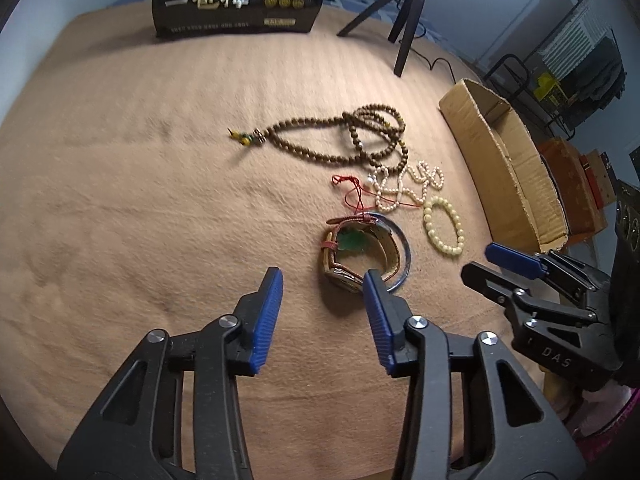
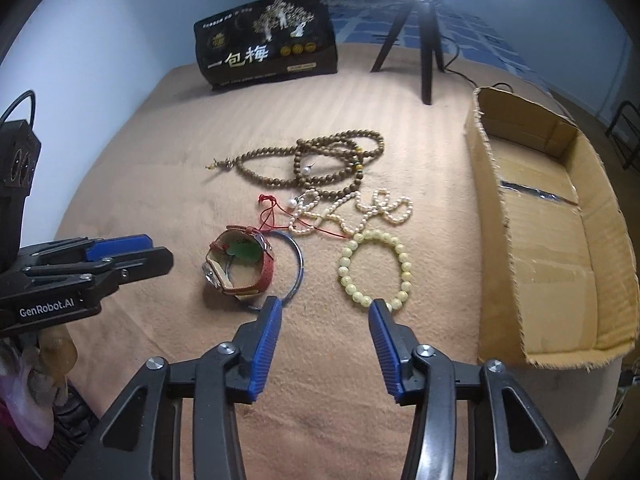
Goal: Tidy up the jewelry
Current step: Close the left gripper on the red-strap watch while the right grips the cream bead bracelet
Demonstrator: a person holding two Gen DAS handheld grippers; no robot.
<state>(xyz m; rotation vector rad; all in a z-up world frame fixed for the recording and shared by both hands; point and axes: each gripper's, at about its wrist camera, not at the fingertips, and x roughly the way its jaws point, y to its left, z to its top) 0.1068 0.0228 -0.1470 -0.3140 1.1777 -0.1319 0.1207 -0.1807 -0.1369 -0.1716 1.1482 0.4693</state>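
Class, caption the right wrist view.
Open right tongs hover before pale green bead bracelet beside open cardboard box.

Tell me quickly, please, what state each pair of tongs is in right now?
Left tongs: open, holding nothing.
Right tongs: open, holding nothing.

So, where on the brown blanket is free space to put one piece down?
Bare brown blanket lies left of the brown wooden bead necklace, before the black printed bag. The open cardboard box looks empty. Crowded: around the pale green bead bracelet.
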